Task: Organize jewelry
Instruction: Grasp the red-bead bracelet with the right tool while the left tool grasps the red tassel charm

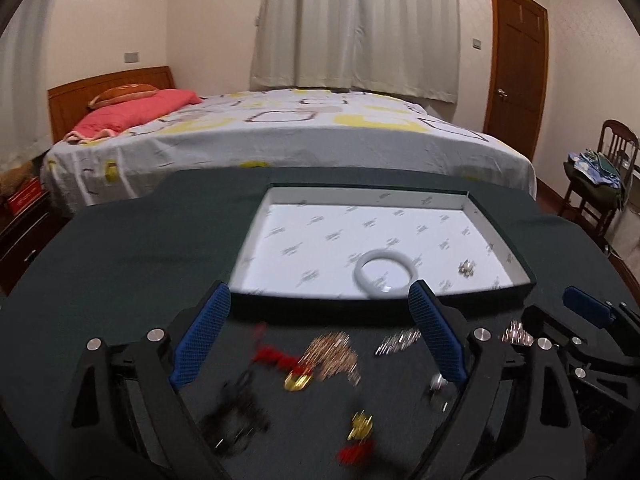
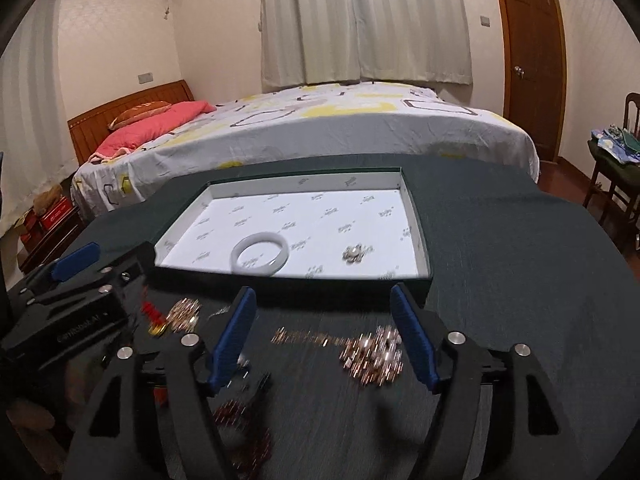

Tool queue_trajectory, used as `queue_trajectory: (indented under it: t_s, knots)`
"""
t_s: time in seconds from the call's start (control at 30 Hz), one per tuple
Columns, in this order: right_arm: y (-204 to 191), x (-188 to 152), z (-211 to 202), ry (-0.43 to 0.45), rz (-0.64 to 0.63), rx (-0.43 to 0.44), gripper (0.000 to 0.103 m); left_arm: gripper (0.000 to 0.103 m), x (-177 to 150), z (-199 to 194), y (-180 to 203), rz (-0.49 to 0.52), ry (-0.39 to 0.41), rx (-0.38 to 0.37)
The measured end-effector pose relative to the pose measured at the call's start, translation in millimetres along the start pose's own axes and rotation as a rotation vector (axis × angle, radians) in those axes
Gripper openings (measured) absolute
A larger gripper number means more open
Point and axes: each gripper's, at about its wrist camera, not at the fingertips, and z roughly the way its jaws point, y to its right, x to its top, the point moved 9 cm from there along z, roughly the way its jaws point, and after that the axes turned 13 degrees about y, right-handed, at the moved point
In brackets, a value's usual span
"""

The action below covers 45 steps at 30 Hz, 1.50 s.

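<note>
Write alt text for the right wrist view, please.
Open right gripper hovers over blurred rose-gold jewelry on a dark green table. Beyond, a white-lined tray holds a white bangle and a small silver piece.

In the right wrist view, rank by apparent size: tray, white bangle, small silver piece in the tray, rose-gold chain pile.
1. Tray, by far the largest.
2. White bangle and rose-gold chain pile: they look alike, and the pile is blurred and nearer the camera, so no ranking.
3. Small silver piece, the smallest.

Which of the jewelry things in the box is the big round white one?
The white bangle, near the front wall of the box. It is a plain smooth ring; the other piece, to its right, is a small sparkly silver cluster.
</note>
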Motion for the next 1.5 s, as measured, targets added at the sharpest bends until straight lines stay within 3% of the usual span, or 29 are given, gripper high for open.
queue_trajectory:
  t_s: [0.23,0.47,0.67,0.93,0.97,1.07,1.13,1.3,1.5]
  knots:
    - [-21,-32,-20,-0.034,-0.019,0.026,0.069,0.089,-22,-40,-36,0.004,-0.010,0.075]
    - [-50,-63,-23,-0.080,-0.030,0.061,0.077,0.088,-47,-64,-75,-0.017,-0.038,0.143]
    - [-64,-84,-14,-0.143,-0.058,0.050,0.078,0.088,-61,-64,-94,-0.052,-0.067,0.165]
    - [-61,-94,-9,-0.200,-0.046,0.043,0.078,0.088,-66,-62,-91,-0.054,-0.078,0.148]
    - [-60,-94,-9,-0.198,-0.046,0.042,0.076,0.088,-67,-62,-89,-0.049,-0.080,0.144]
    - [-58,-95,-12,-0.187,-0.080,0.036,0.055,0.089,-68,-61,-84,-0.038,-0.083,0.138]
    - [-56,-95,-13,-0.183,-0.085,0.040,0.049,0.088,-70,-61,-81,-0.040,-0.086,0.129]
    - [-49,-92,-13,-0.182,-0.090,0.048,0.019,0.088,-72,-61,-72,-0.039,-0.095,0.108]
    - [-40,-88,-14,-0.186,-0.057,0.061,0.017,0.088,-75,-60,-55,-0.037,-0.101,0.065]
